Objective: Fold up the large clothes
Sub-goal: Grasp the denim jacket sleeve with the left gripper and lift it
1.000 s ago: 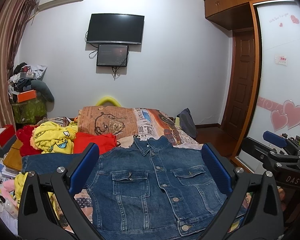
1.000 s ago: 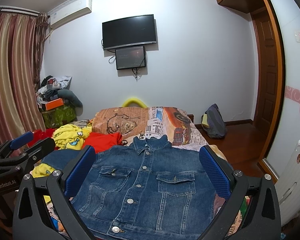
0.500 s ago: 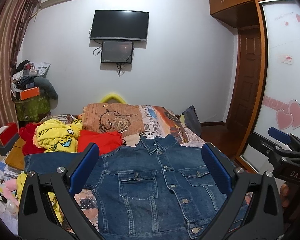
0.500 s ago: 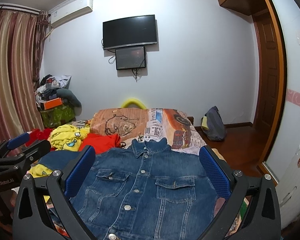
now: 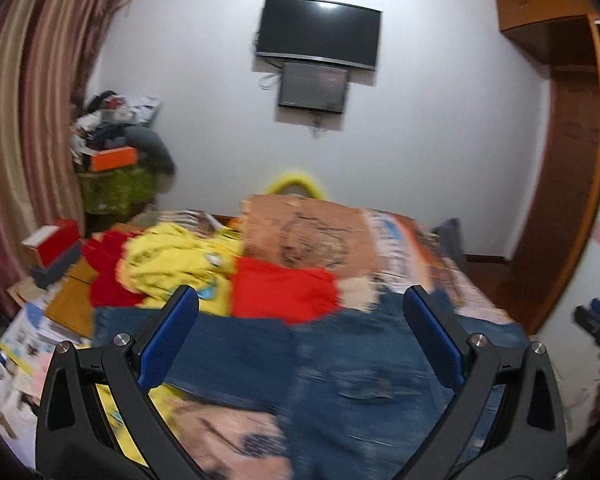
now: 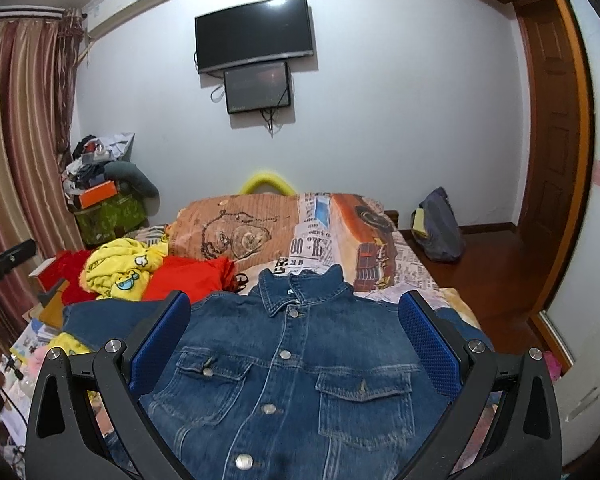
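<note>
Denim jacket (image 6: 296,364) lies buttoned, front up, spread flat on bed (image 6: 416,276), collar toward pillows, likely staged for folding | left gripper (image 5: 300,340) and right gripper (image 6: 296,344) both released, jaws wide, holding nothing, above jacket | left view blurred | yellow and red clothes (image 6: 140,272) heaped beside; wall TV (image 6: 254,34), curtains (image 6: 16,128).

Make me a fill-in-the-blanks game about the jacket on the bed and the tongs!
1. The denim jacket lies on the bed with its front buttons facing ____.
2. Both the left tongs and the right tongs are ____, holding nothing.
3. Beside the jacket's collar lies a red garment, and next to that a crumpled ____ one with cartoon faces.
4. On the wall behind the bed hang ____ dark screens, one above the other.

Missing words: up; open; yellow; two
</note>
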`<state>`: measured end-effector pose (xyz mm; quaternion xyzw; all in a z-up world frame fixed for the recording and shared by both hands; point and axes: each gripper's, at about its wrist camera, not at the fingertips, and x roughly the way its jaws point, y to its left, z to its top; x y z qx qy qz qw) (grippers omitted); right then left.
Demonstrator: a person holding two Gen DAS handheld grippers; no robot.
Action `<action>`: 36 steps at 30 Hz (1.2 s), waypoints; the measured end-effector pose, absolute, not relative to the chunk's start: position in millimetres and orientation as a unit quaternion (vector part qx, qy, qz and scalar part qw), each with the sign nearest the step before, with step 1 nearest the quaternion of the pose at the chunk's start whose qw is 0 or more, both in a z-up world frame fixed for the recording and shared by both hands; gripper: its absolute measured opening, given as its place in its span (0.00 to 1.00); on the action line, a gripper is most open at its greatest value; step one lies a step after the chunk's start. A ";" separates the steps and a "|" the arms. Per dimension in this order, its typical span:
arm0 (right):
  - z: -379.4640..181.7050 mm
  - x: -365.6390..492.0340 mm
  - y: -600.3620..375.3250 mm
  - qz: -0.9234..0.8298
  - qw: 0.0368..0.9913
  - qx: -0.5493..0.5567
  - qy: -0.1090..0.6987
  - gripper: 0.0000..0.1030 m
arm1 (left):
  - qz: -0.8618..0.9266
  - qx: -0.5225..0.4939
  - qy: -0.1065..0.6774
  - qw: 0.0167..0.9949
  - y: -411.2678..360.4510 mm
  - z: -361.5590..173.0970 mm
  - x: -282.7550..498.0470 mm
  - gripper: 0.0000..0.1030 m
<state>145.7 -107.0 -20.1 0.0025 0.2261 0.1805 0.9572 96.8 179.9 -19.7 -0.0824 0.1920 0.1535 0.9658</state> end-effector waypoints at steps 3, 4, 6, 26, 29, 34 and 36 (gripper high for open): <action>-27.6 164.2 -99.8 0.168 0.959 -0.012 0.228 1.00 | 0.165 -0.084 0.212 0.960 214.3 -29.3 106.0 1.00; -31.4 170.6 -95.0 0.165 0.960 -0.020 0.226 1.00 | 0.162 -0.093 0.223 0.957 231.4 -36.7 109.2 1.00; -38.4 182.5 -89.0 0.162 0.958 -0.030 0.235 1.00 | 0.158 -0.111 0.241 0.951 253.5 -48.9 113.2 1.00; -124.7 253.4 -44.8 0.184 0.888 -0.094 0.412 1.00 | 0.110 -0.412 0.391 0.815 438.0 -250.9 129.1 0.74; -130.7 256.4 -43.8 0.180 0.884 -0.101 0.420 1.00 | 0.127 -0.436 0.386 0.803 459.3 -261.6 134.5 0.73; -133.2 260.0 -39.6 0.176 0.883 -0.113 0.421 1.00 | 0.177 -0.457 0.390 0.780 492.9 -280.5 133.1 0.70; -133.9 260.3 -38.7 0.176 0.883 -0.115 0.419 1.00 | 0.189 -0.465 0.394 0.770 503.0 -289.0 132.5 0.67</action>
